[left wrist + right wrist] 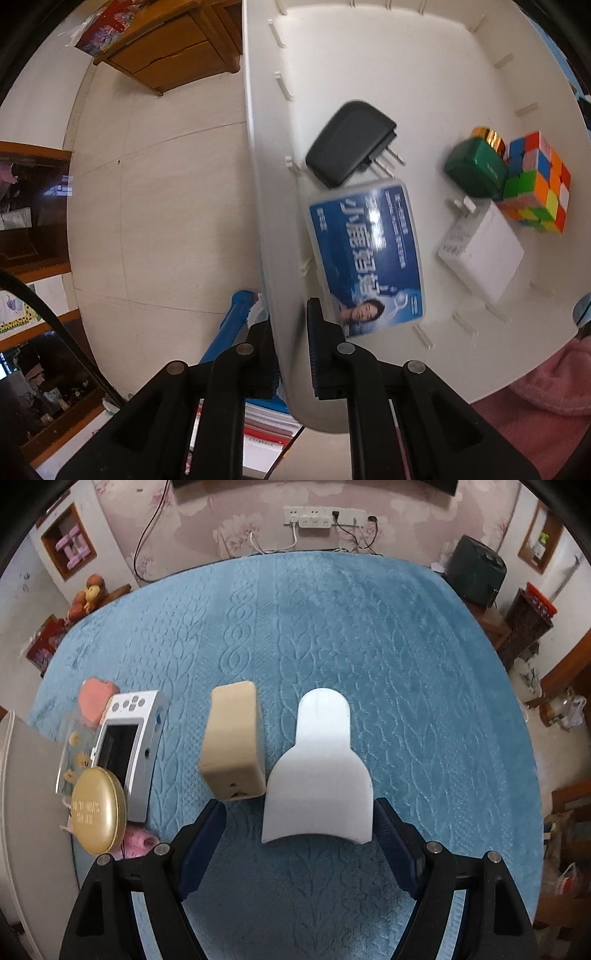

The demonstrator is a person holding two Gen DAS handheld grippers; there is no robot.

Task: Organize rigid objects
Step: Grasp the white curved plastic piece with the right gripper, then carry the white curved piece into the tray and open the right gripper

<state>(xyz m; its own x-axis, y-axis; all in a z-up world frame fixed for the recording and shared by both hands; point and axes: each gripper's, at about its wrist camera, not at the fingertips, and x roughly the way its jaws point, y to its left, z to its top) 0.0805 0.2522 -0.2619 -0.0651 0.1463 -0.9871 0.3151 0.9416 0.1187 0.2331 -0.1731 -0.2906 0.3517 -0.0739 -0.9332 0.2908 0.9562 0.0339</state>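
The blue box beside the black charger bears large white Chinese characters, mirrored and blurred, unreadable. Embossed lettering on the gold tin is too small to read.

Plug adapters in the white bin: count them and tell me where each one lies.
2. The black adapter lies by the bin's left wall, above the blue-labelled box. The white adapter lies right of that box, below the green container and the cube.

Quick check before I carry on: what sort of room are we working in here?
Most likely a bedroom at home: a blue quilted bedspread is the work surface, against floral wallpaper, with a wooden cabinet on the tiled floor.
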